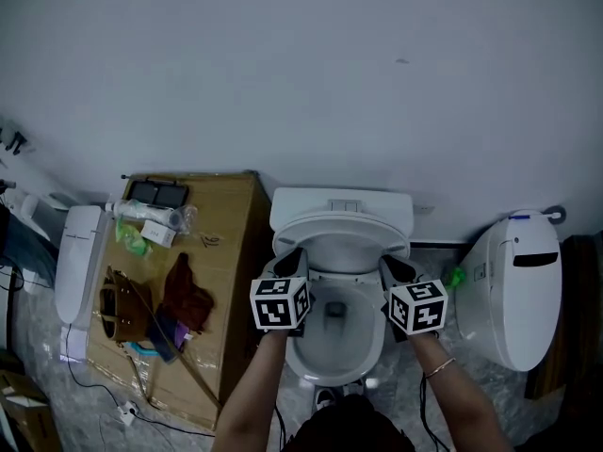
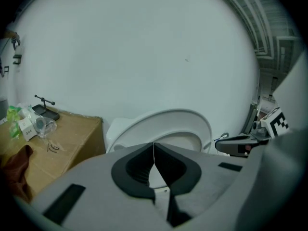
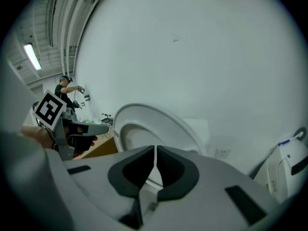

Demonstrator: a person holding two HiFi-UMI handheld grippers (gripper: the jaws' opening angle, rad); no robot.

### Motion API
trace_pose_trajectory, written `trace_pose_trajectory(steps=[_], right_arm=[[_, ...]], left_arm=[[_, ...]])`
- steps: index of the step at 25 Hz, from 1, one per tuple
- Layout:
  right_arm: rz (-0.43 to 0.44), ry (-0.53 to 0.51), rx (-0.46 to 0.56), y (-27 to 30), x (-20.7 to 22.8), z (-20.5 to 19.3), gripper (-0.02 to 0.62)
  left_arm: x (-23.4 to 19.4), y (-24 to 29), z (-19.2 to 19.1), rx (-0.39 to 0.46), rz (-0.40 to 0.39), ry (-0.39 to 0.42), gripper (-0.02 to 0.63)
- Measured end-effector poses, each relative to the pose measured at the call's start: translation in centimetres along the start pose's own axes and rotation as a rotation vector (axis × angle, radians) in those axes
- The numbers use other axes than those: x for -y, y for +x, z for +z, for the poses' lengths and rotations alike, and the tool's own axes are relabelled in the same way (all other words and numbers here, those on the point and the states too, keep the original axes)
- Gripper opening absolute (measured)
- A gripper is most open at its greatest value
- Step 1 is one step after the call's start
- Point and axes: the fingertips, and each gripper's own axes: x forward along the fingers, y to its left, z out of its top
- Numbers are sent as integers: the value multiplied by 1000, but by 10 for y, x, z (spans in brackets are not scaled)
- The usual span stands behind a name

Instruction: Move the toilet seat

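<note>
The white toilet (image 1: 300, 363) stands against the wall, its bowl open below me. Its seat (image 1: 341, 226) is tilted up off the bowl, and it shows as a raised ring in the left gripper view (image 2: 192, 121) and in the right gripper view (image 3: 159, 117). My left gripper (image 1: 294, 254) is at the seat's left side, its jaws shut (image 2: 153, 146) with nothing visible between the pads. At the seat's right side is my right gripper (image 1: 391, 265), its jaws also shut (image 3: 155, 150) and empty. Whether either touches the seat's rim I cannot tell.
A cardboard box (image 1: 231, 281) close on the toilet's left carries bottles, a brown leather item and other clutter. Another white toilet (image 1: 516, 290) stands to the right and a white unit (image 1: 77, 262) at the far left. A person (image 3: 65, 88) is far off.
</note>
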Motion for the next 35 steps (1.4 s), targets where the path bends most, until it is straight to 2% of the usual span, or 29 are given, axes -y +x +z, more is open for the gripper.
trace_pose_trajectory(steps=[7,21,31,35], right_arm=[[25,-27,18,-30,-29,-13,17],[-30,-51,103,-102,-54,-13,15],[-35,-24,168,-163,-85,-18,15],[-15,-45,203,-185,-102,-18,15]], left_arm=[[12,-40,-10,37,1,38,26],[29,-129,-21,128,31,112,26],[38,-197,-21,201,40,104,26],[45,-219,-27,214,40,105,26]])
